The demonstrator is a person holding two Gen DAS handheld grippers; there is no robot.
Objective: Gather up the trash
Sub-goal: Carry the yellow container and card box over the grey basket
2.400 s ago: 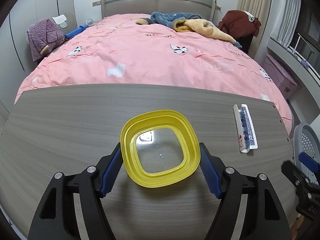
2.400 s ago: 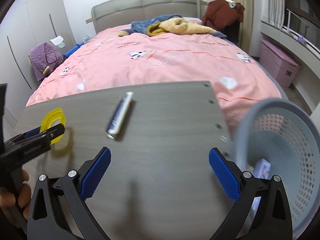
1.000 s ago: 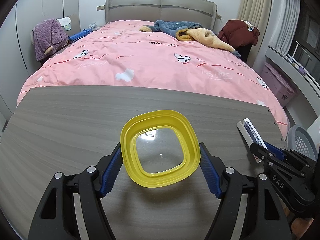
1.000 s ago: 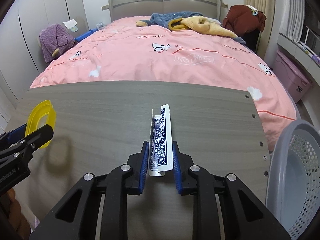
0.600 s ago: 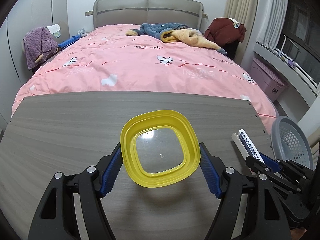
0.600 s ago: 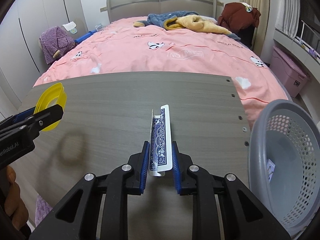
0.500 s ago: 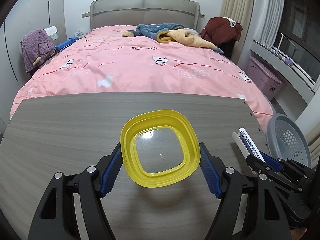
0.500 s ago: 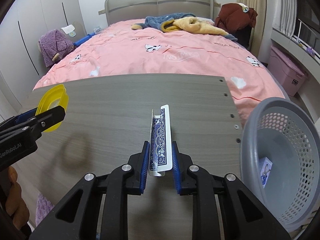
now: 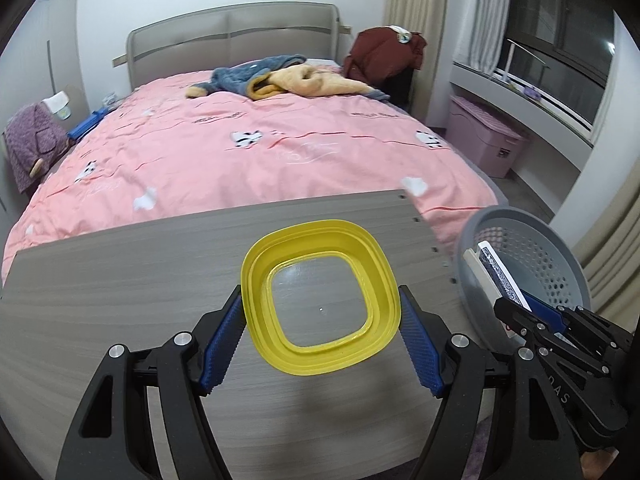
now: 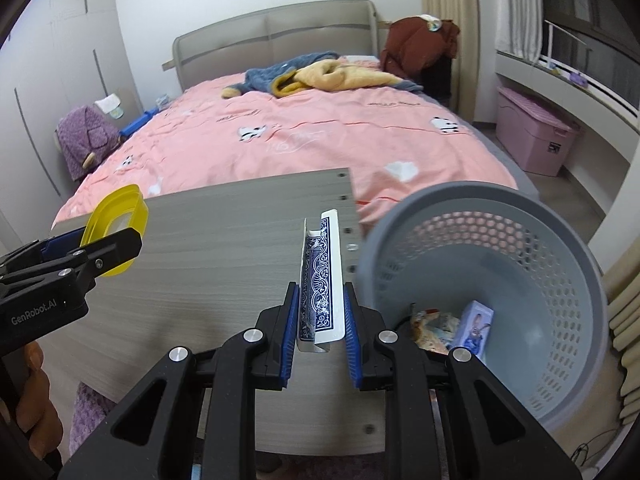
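1. Bedroom with a pink bed (image 10: 320, 140) behind a grey wood table (image 9: 120, 280); grey perforated basket (image 10: 540, 320) on the floor just past the right end of the table, already with some wrappers and a small box inside.
2. Left gripper (image 9: 322, 332) with fingers (image 9: 224, 336) closed on a yellow-rimmed lid (image 9: 320, 300), wide but pressing on both sides; lid held above the table, not yet over the basket.
3. Right gripper (image 10: 320, 320) with fingers (image 10: 289, 320) shut tight on a blue-patterned card box (image 10: 320, 280), held edge-up, near the basket rim but seemingly over the table edge, not above the opening.
4. Possible miss: releasing the card box too early, before reaching the opening, likely ending with a fall on the floor or between the table and the basket.
5. Possible knock: going too low toward the basket, touching its rim and tipping or pushing the light basket away.
6. Possible spill: card box with its flap seemingly open at the top; tilting it much could probably let cards slide out, if any are inside.
7. Possible slip of the lid: smooth plastic held only at two edges, so a quick swing or roll of the wrist may let it rotate or drop on the table.
8. Possible collision: both grippers close together on the right side, heading to one basket; crossing paths could bump the lid against the right gripper.
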